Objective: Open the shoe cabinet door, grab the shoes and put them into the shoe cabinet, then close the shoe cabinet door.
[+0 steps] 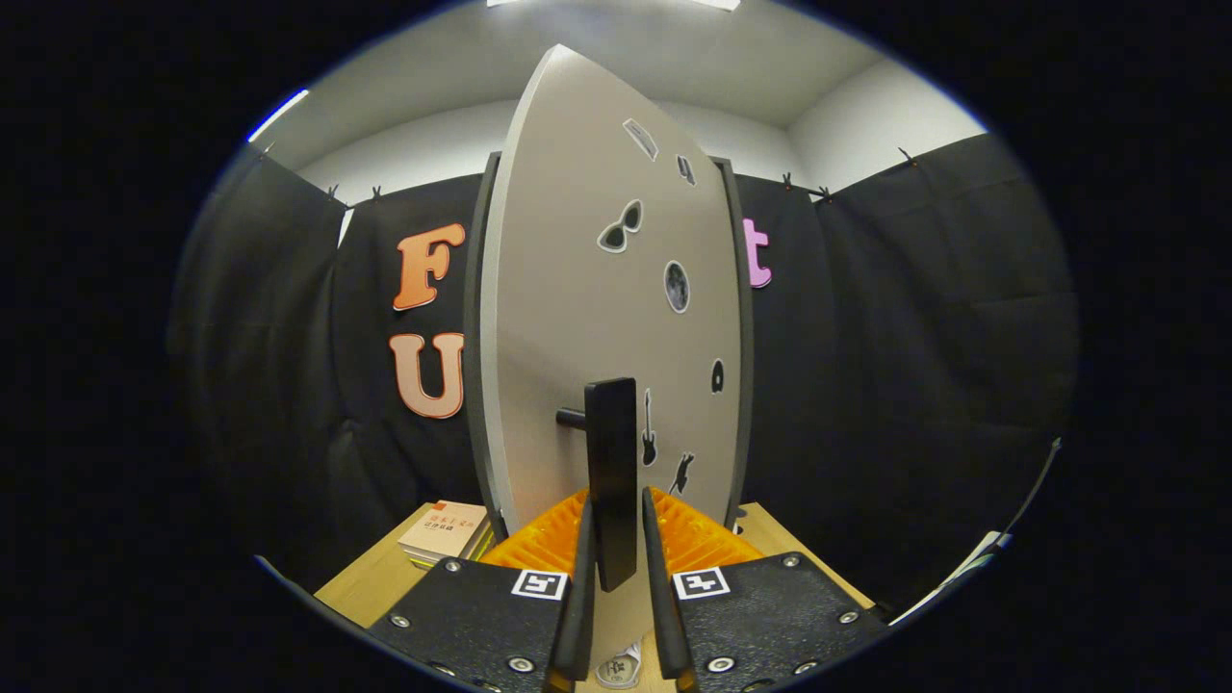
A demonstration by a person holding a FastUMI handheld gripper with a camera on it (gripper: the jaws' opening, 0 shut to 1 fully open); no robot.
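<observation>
Black and upright, the door handle point(612, 481) was seen between the two fingers of the gripper point(614, 525), its lower end reaching down into the gap. The fingers point(582, 587) were drawn in close on either side of the bar, nearly together, though whether both actually pressed on it could not be told. The handle was carried on a short peg standing out from the pale grey cabinet door point(577, 318), which rose just ahead of the fingers and was turned at a slant, its left edge nearer than its right. Small dark stickers were scattered over the door's face, among them a pair of sunglasses point(620, 228) and a round disc point(677, 286). A dark frame of the shoe cabinet point(743, 337) was seen behind the door on both sides. A wooden tabletop point(371, 577) lay beneath, and a stack of books point(446, 532) was set on it to the left of the door's foot. Black cloth was hung across the booth beyond.
</observation>
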